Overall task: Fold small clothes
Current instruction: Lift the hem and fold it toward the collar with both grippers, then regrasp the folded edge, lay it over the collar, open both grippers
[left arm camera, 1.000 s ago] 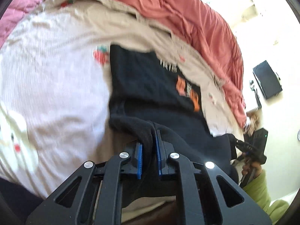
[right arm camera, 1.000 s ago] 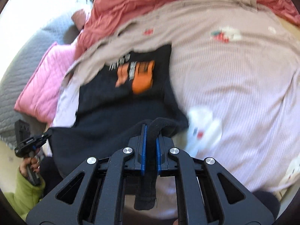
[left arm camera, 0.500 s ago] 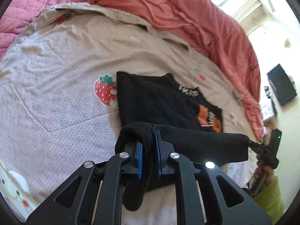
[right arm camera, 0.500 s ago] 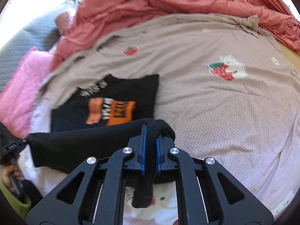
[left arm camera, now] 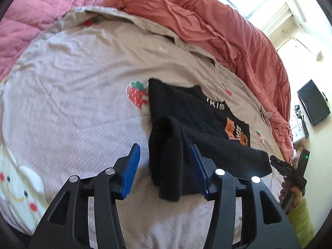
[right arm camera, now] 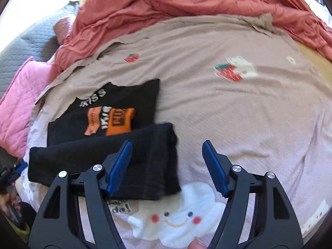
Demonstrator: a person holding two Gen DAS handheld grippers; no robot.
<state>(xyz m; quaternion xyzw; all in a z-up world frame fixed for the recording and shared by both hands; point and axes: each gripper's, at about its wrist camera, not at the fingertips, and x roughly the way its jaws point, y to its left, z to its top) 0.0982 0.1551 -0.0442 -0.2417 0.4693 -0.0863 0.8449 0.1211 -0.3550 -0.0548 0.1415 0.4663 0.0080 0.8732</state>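
A small black T-shirt (left arm camera: 186, 112) with an orange print lies on the beige strawberry-print bedcover (left arm camera: 72, 103). Its lower part is folded up over the body, leaving the print (right arm camera: 110, 122) partly showing. My left gripper (left arm camera: 165, 161) hovers over the fold's left corner. Its jaws are opening, with the black cloth between the blue pads (left arm camera: 132, 166) but not touching them. My right gripper (right arm camera: 167, 164) stands over the fold's right corner (right arm camera: 161, 157), and its jaws are also opening, clear of the fabric. The right gripper (left arm camera: 290, 170) also appears in the left wrist view, in a hand with a green sleeve.
A coral duvet (left arm camera: 228, 31) is bunched along the far side of the bed. A pink quilted blanket (left arm camera: 41, 10) and a grey quilt (right arm camera: 31, 41) lie at one end. A black screen (left arm camera: 313, 103) stands beyond the bed. A cloud print (right arm camera: 180, 217) marks the near edge.
Both grippers were shut on the shirt's lower edge and carried it forward over the body. Both have now opened and let go, and the fold lies flat.
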